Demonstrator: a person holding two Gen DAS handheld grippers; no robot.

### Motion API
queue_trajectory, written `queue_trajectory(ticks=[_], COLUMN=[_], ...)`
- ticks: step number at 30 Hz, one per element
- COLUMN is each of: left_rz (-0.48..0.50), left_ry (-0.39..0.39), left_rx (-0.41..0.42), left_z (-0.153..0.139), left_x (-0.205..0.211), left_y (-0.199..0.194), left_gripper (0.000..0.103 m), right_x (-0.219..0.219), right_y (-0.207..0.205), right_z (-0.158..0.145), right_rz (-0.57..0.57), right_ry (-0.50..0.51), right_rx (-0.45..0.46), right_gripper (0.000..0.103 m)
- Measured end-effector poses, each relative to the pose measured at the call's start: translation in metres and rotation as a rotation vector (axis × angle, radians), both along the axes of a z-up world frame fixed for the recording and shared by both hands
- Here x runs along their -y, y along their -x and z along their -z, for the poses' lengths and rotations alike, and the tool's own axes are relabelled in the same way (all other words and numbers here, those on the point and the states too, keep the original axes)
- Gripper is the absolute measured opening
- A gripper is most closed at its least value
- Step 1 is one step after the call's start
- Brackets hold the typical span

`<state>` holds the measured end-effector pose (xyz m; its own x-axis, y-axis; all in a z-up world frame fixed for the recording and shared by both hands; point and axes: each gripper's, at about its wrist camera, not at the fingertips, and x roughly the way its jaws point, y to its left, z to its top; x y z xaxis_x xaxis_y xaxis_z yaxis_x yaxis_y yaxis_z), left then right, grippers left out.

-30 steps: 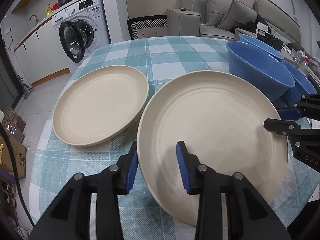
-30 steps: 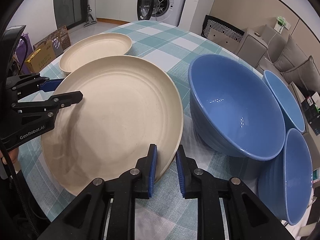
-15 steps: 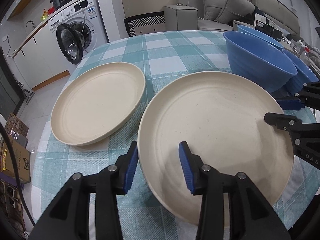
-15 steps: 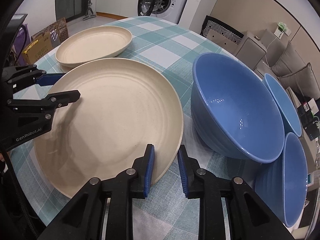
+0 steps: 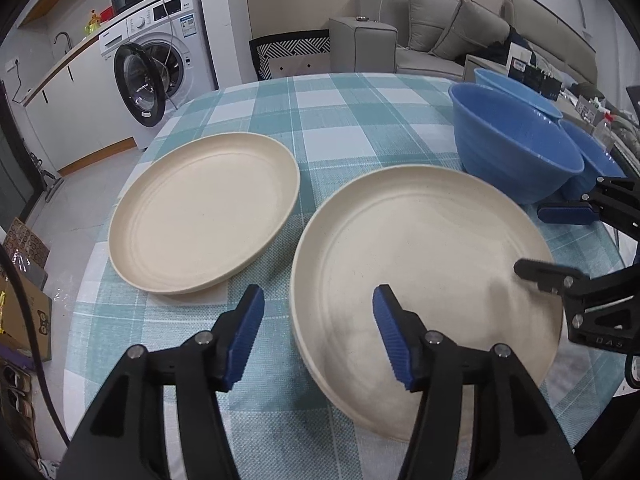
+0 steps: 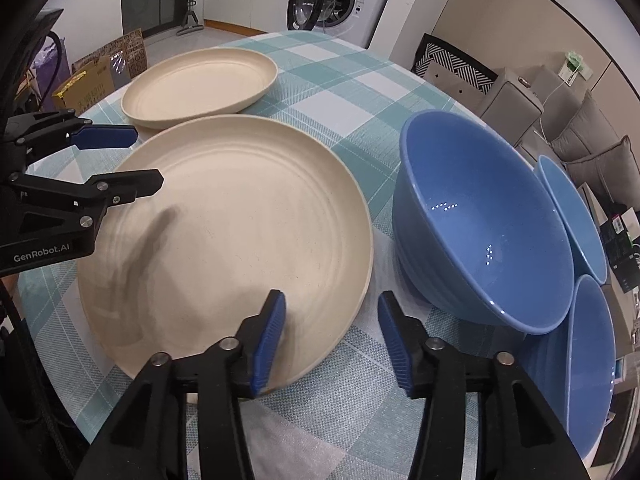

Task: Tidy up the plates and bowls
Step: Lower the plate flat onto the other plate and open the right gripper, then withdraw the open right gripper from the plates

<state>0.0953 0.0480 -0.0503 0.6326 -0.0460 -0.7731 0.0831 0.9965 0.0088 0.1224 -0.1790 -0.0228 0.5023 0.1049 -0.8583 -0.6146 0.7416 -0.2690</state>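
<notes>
Plates: large cream plate (image 5: 420, 276) flat on the counter (image 5: 360, 120), near side, its opposite rims straddled by left tongs (image 5: 318, 334) and right tongs (image 6: 332, 338), both wide, gripping nothing. Smaller plate (image 5: 204, 212) left. Blue bowls (image 6: 480, 220) clustered right, unstacked.

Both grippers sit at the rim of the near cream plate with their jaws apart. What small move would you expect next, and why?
Probably both close on the large cream plate. The left gripper and right gripper are open, each straddling that plate's rim on opposite sides, one finger over the inside and one outside. The smaller cream plate lies apart beside it on the checked tablecloth, so stacking calls for a grip first.
</notes>
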Motion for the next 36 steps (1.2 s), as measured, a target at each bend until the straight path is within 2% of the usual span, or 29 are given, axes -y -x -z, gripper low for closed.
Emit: queue_trajectory(ticks=[1, 3, 4, 6, 8, 11, 14, 17, 19, 21, 29, 36], left_rz=[-0.001, -0.006, -0.007, -0.016, -0.038, -0.058, -0.074, -0.102, -0.125, -0.147, -0.254, -0.275], left_ry=[0.011, 0.032, 0.04, 0.056, 0.072, 0.094, 0.131, 0.156, 0.174, 0.191, 0.241, 0.222], left_rx=[0.003, 0.016, 0.023, 0.035, 0.058, 0.086, 0.112, 0.129, 0.136, 0.141, 0.142, 0.118], left_z=[-0.003, -0.009, -0.012, -0.018, -0.025, -0.035, -0.045, -0.051, -0.054, -0.055, -0.052, -0.04], left_x=[-0.002, -0.007, -0.01, -0.016, -0.024, -0.035, -0.049, -0.063, -0.074, -0.083, -0.117, -0.117], left_y=[0.001, 0.003, 0.004, 0.006, 0.009, 0.013, 0.017, 0.019, 0.02, 0.02, 0.019, 0.012], left_gripper=[0.061, 0.061, 0.063, 0.072, 0.088, 0.098, 0.103, 0.103, 0.103, 0.103, 0.103, 0.103], right_x=[0.0, 0.002, 0.002, 0.002, 0.0, -0.004, -0.01, -0.015, -0.017, -0.019, -0.022, -0.027], right_y=[0.0, 0.001, 0.001, 0.001, 0.002, 0.004, 0.004, 0.0, -0.004, -0.011, -0.035, -0.053], right_z=[-0.002, -0.009, -0.012, -0.017, -0.022, -0.031, -0.041, -0.053, -0.061, -0.07, -0.093, -0.087], right_rz=[-0.002, -0.004, -0.005, -0.007, -0.016, -0.031, -0.038, -0.029, -0.014, 0.006, 0.067, 0.089], right_ry=[-0.008, -0.024, -0.026, -0.038, -0.063, -0.106, -0.165, -0.243, -0.288, -0.335, -0.426, -0.457], right_rx=[0.0, 0.012, 0.016, 0.012, -0.001, -0.02, -0.04, -0.055, -0.051, -0.045, -0.038, -0.061], right_gripper=[0.074, 0.081, 0.081, 0.081, 0.081, 0.082, 0.084, 0.09, 0.098, 0.101, 0.102, 0.102])
